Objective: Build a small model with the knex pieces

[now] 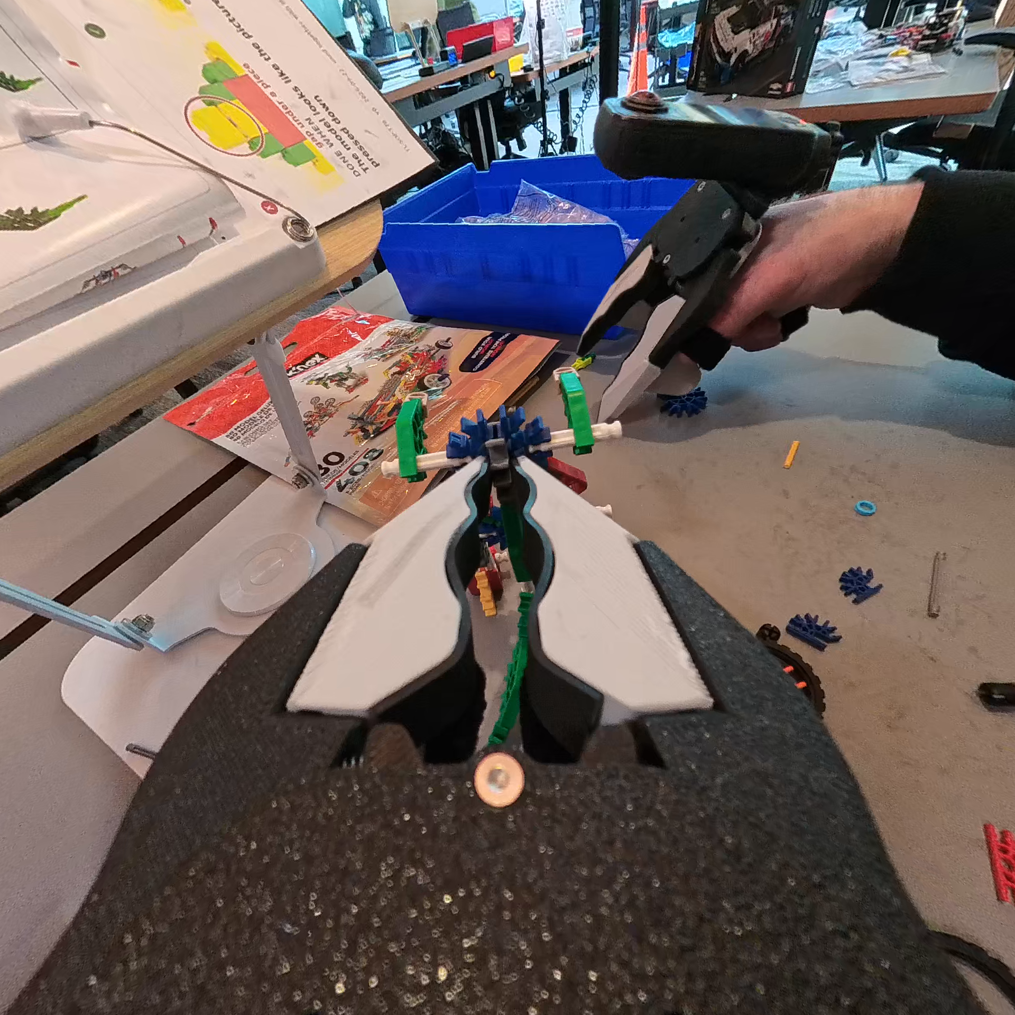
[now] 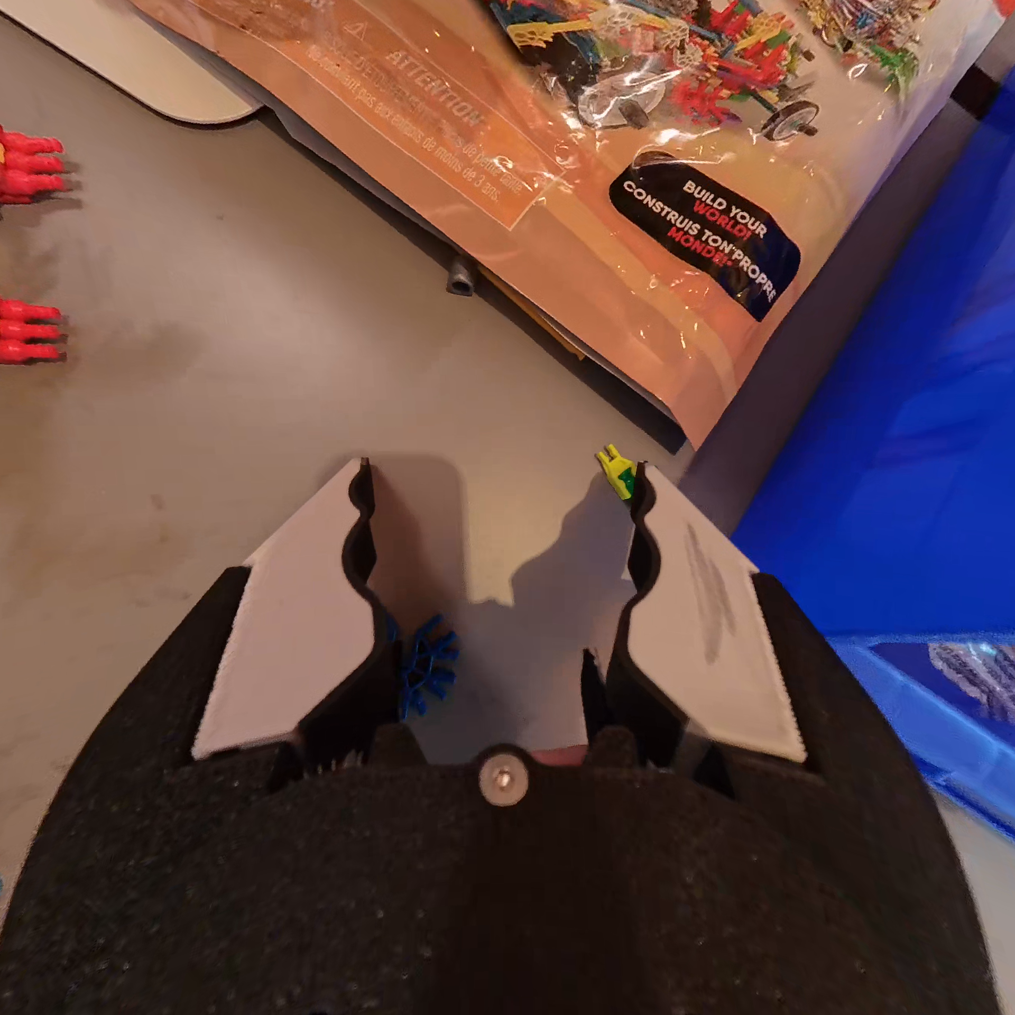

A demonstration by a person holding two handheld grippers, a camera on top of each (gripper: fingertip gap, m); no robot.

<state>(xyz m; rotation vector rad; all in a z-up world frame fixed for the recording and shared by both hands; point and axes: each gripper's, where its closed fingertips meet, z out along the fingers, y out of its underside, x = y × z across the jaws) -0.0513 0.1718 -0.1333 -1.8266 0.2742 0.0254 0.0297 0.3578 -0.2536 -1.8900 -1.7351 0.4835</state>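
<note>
Left gripper (image 1: 498, 467) is clamped tight on a toy model (image 1: 497, 439), pinching it right at the black piece in the middle. The model sits just above the grey table (image 1: 769, 522), in front of the toy bag (image 1: 384, 384). What I can count on it: one cluster of blue snowflake connectors at the centre, one white rod (image 1: 549, 439) running left to right through it, and two green pieces (image 1: 412, 439), one on each side of the rod. A green strip hangs down between the fingers, with some red and yellow bits below it that are too hidden to count.

Right gripper (image 2: 502, 467) is spread wide with nothing in it, hovering low over the table. In the left view it shows up at the far right, in a person's hand (image 1: 813, 274), fingertips pointing down near the model's right end. One small yellow-green piece (image 2: 618, 475) lies right against its right fingertip, and one blue connector (image 2: 425, 667) lies on the table under its left finger.

Loose stuff on the table to the right: three more blue connectors (image 1: 859, 585), one light blue ring (image 1: 865, 507), one short orange rod (image 1: 791, 455) and one thin metal pin (image 1: 935, 585). One blue bin (image 1: 494, 263) sits behind the bag with clear plastic bags inside. Two red pieces (image 2: 30, 165) poke in at the left edge of the right view. One white stand (image 1: 137, 263) with an instruction sheet is on the left.
</note>
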